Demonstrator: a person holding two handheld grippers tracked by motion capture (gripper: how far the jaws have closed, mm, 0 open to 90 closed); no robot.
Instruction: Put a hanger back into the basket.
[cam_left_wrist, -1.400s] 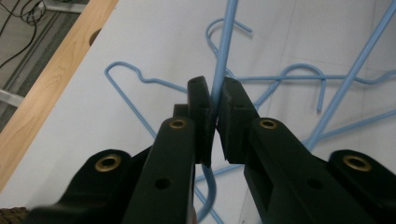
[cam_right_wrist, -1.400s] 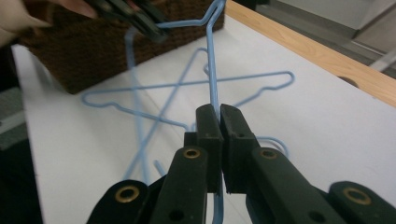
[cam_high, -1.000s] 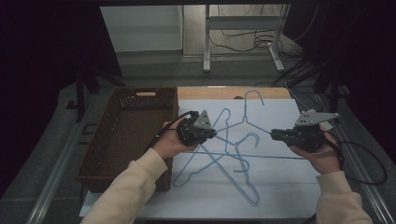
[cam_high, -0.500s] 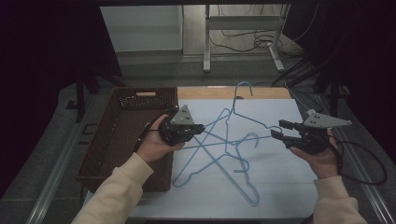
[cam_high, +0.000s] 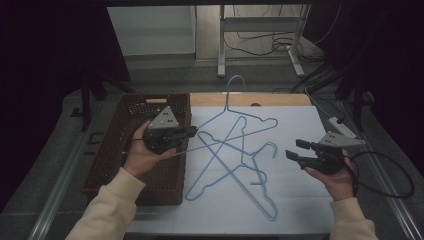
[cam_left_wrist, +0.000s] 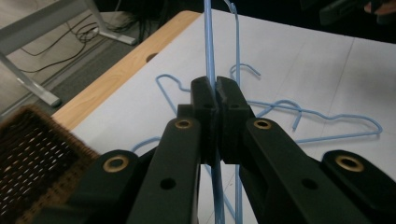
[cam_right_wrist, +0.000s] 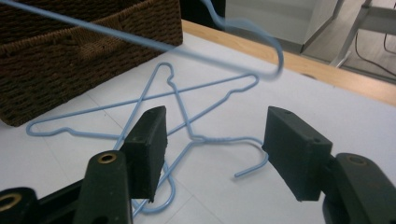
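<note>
From the high view I see my left gripper (cam_high: 192, 131) at the brown basket (cam_high: 115, 150), lifting a blue wire hanger (cam_high: 235, 117) above the white table (cam_high: 300, 200). In the left gripper view the jaws pinch its wire. In the right gripper view my right gripper (cam_right_wrist: 212, 149) is spread wide over two more hangers (cam_right_wrist: 187, 123).

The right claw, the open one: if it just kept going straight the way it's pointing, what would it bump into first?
Probably the hook of a blue hanger lying flat on the table, which sits between the right claw's open jaws; depth is hard to judge.
</note>
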